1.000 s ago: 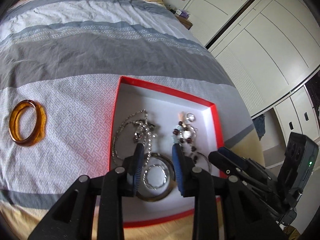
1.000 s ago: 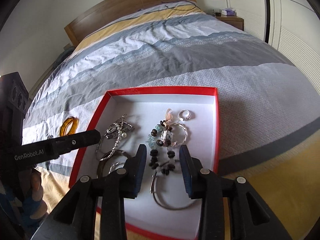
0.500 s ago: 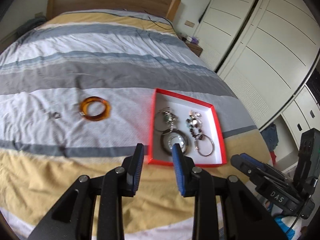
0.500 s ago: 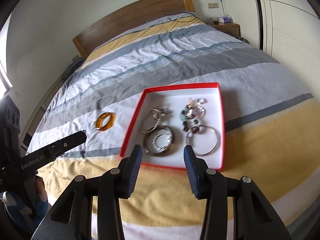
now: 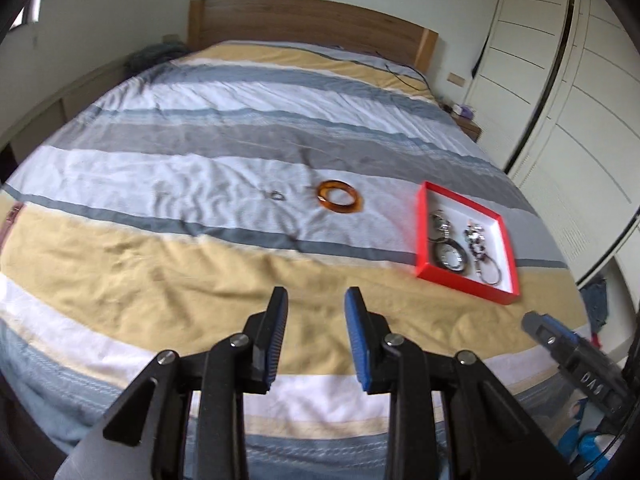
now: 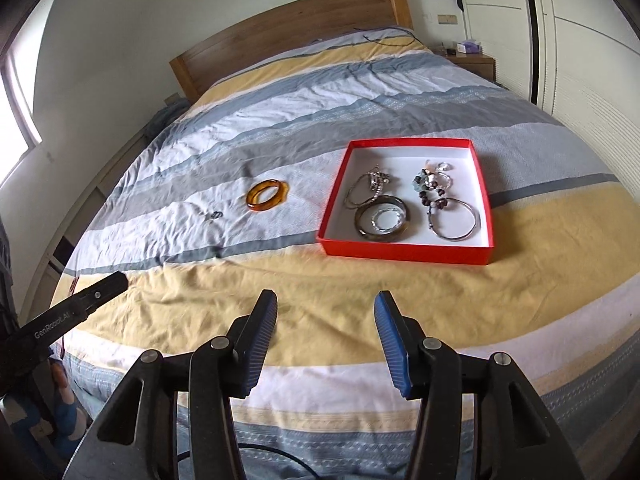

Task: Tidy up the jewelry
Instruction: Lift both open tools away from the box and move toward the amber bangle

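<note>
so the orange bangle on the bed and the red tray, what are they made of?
Amber bangle: glossy and translucent, light glows through, so likely resin or glass. Red tray: matte red walls, white inside, sharp folded corners, looks like cardboard.

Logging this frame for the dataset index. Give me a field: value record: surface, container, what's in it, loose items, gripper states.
surface: striped bed cover
container: red box, white inside, open top
in box: dark bangle, silver hoop, beaded piece, chain, small ring
loose on bed: amber bangle, small dark ring, both left of the box
left gripper: open, empty
right gripper: open, empty
</note>
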`<state>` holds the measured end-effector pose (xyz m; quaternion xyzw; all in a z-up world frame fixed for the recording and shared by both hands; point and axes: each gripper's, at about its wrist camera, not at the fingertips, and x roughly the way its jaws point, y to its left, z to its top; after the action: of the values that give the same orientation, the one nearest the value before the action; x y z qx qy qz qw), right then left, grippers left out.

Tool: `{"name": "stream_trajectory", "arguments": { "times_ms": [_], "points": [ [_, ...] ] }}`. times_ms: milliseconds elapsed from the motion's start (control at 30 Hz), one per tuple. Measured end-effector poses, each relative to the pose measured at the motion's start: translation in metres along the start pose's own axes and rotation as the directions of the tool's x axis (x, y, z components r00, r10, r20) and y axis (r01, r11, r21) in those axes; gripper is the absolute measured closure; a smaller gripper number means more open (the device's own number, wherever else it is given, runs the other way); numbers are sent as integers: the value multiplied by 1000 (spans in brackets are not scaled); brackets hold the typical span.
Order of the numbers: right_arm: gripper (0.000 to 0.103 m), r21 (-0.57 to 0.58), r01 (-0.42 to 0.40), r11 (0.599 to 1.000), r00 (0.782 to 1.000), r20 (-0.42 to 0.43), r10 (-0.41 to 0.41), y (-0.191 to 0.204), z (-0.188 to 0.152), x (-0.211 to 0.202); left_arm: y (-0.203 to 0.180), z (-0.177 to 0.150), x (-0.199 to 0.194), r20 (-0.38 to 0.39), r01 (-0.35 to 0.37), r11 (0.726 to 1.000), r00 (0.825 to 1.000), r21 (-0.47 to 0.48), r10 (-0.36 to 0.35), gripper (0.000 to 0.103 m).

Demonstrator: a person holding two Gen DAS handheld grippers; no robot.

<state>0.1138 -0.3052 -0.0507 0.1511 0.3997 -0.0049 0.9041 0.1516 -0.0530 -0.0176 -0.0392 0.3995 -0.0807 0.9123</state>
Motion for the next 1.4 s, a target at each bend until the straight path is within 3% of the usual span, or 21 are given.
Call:
{"name": "stream_trajectory", "arguments": {
  "times_ms": [67, 100, 367, 800, 1167, 1400],
  "points": [
    [53, 0, 0, 1000, 1000, 19, 0, 9, -5, -7, 10, -6, -14, 30, -33, 999, 999, 9, 33, 61],
    [52, -1, -1, 1000, 1000, 27, 1, 14, -7, -11, 15, -9, -21, 47, -48, 999, 998, 10, 47, 60],
    [49, -46, 19, 999, 996, 92, -15, 53, -19, -41, 44, -28, -68, 122, -104, 994, 987, 18, 101, 60],
    [43, -136, 25, 990, 993, 121, -8, 95, -35, -68, 67, -39, -122, 203, -116, 993, 972, -17, 117, 56],
    [40, -149, 12, 989, 992, 125, 7, 99, -38, -71, 70, -41, -122, 199, -124, 992, 972, -15, 124, 53],
    [38, -155, 5, 988, 996, 92, 10, 101, -39, -57, 80, -42, -93, 144, -125, 992, 981, -30, 128, 53]
  ]
}}
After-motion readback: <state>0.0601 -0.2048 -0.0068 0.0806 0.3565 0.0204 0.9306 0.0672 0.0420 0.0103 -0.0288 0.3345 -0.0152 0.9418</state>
